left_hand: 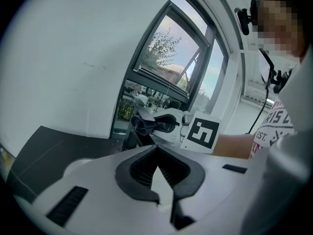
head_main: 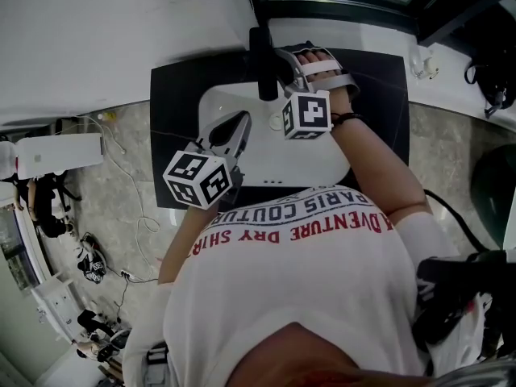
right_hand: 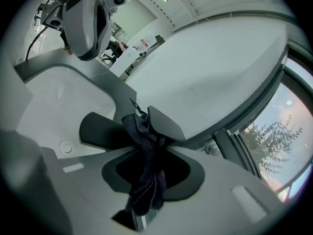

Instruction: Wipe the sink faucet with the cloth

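Note:
A black faucet [head_main: 262, 64] stands at the back of a white sink [head_main: 242, 103] set in a black counter. My right gripper [head_main: 280, 60] is shut on a dark cloth [right_hand: 145, 173], and the cloth is pressed against the faucet's top, beside the spout [right_hand: 100, 131]. In the left gripper view the bunched cloth [left_hand: 142, 125] shows on the faucet, with the right gripper [left_hand: 168, 121] behind it. My left gripper [head_main: 234, 125] hovers over the basin's left side, apart from the faucet, its jaws together with nothing between them [left_hand: 157, 153].
The black counter [head_main: 173, 87] surrounds the basin, whose drain [right_hand: 65, 147] lies below the spout. A white wall [head_main: 121, 31] is at the left and a window [left_hand: 171, 67] runs behind the faucet. Cables [head_main: 133, 176] trail on the floor at left.

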Demonstrator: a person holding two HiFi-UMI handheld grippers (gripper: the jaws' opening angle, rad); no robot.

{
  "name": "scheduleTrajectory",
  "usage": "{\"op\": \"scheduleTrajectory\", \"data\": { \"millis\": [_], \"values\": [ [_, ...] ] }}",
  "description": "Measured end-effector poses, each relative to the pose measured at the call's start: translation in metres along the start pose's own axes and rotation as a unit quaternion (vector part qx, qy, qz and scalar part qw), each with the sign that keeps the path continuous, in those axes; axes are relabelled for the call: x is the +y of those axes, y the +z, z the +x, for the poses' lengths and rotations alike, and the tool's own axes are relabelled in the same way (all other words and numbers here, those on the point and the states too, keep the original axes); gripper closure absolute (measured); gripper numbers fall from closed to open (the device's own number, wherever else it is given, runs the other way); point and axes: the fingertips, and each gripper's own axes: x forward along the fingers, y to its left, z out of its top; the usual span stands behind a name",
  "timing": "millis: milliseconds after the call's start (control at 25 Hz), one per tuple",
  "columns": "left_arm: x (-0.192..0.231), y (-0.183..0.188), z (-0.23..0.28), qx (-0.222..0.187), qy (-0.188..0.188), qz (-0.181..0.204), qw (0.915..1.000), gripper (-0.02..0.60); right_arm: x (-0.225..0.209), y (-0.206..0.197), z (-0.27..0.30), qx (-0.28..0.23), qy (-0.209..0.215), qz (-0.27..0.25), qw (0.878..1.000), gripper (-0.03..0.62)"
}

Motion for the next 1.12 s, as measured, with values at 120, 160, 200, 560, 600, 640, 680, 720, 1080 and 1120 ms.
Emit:
{"op": "scheduleTrajectory", "data": {
  "millis": [120,160,200,560,600,640,680,720,1080,1120],
  "values": [
    [0.002,0.000,0.001,0.004,-0.002,0.003,1.0000,0.580,-0.010,-0.015,-0.002,0.014,-0.020,0.025,0.999,0.514],
    [0.002,0.000,0.001,0.006,-0.003,0.004,1.0000,0.580,-0.013,-0.023,-0.003,0.022,-0.026,0.034,0.999,0.514],
    [0.003,0.000,0.002,0.007,-0.003,0.004,1.0000,0.580,-0.016,-0.029,-0.003,0.029,-0.030,0.040,0.998,0.514],
    [0.004,0.003,0.009,0.016,-0.015,0.013,0.9997,0.580,-0.016,-0.038,-0.014,0.024,-0.035,0.070,0.997,0.514],
    [0.005,0.004,0.010,0.014,-0.015,0.013,0.9997,0.580,-0.016,-0.041,-0.019,0.022,-0.042,0.079,0.996,0.514],
    [0.006,0.005,0.011,0.012,-0.014,0.013,0.9997,0.580,-0.017,-0.044,-0.025,0.018,-0.051,0.089,0.995,0.514],
    [0.007,0.006,0.013,0.010,-0.015,0.012,0.9998,0.580,-0.018,-0.047,-0.030,0.013,-0.060,0.107,0.992,0.514],
    [0.008,0.007,0.014,0.007,-0.015,0.011,0.9998,0.580,-0.020,-0.049,-0.036,0.006,-0.066,0.136,0.989,0.514],
    [0.002,0.015,0.018,0.000,-0.020,0.017,0.9997,0.580,-0.073,-0.046,-0.043,-0.161,0.002,0.548,0.821,0.514],
    [0.004,0.016,0.017,0.000,-0.018,0.016,0.9997,0.580,-0.080,-0.042,-0.042,-0.177,0.013,0.575,0.799,0.514]
  ]
}}
